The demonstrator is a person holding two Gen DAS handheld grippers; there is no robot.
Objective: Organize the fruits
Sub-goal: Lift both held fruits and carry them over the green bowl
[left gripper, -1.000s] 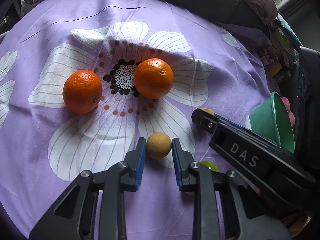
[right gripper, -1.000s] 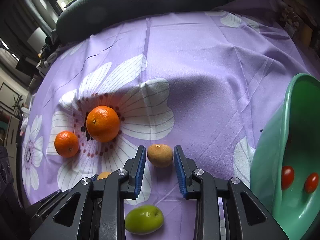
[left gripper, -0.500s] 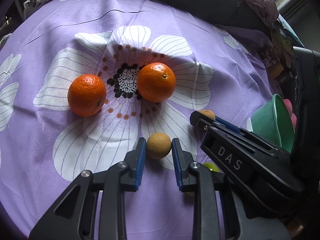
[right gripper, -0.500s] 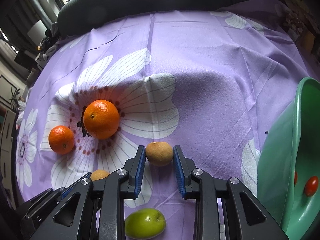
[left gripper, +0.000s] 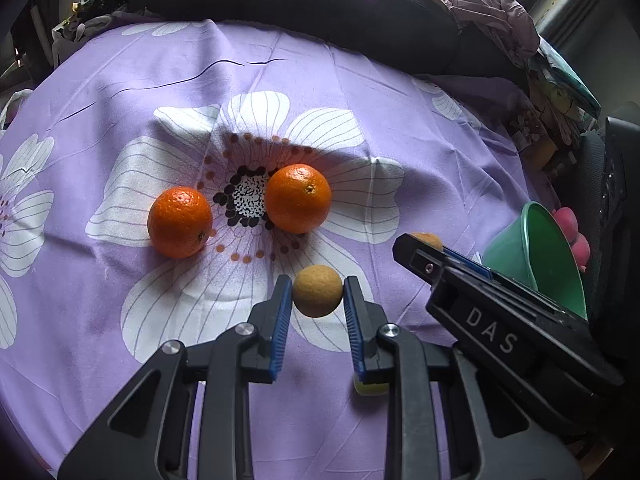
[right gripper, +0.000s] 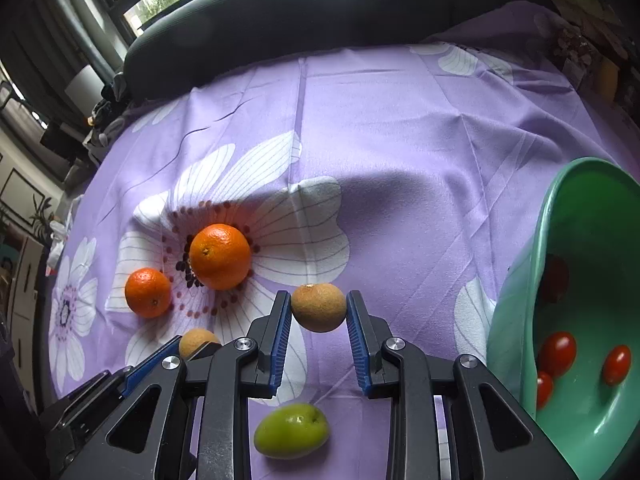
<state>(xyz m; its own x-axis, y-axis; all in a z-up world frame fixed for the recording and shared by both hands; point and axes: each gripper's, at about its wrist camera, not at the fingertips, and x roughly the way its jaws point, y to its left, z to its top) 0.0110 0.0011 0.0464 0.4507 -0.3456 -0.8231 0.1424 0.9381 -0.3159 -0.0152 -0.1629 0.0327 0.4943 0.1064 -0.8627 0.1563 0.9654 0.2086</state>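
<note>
L gripper (left gripper: 317, 291) is closed on a small tan round fruit (left gripper: 317, 290), blue pads touching both its sides; it looks lifted just clear of the purple flower cloth (left gripper: 360, 92), w/ a shadow under it. R gripper (right gripper: 318, 307) is likewise pinched shut on a second tan fruit (right gripper: 318, 307), slightly bigger, also held off the cloth. In the L wrist view the R gripper comes in at 3 o'clock. Two oranges sit on the flower print: in the R wrist view the big orange (right gripper: 219, 256) is at 10 o'clock of the held fruit, the small orange (right gripper: 148, 292) further out at 9. A green fruit (right gripper: 292, 430) lies on the cloth at 6 o'clock, under the R fingers. The green bowl (right gripper: 516, 312) at 3 o'clock is tilted, w/ cherry tomatoes (right gripper: 558, 353) inside; fingertips (left gripper: 565, 216) of a hand show behind its rim.
</note>
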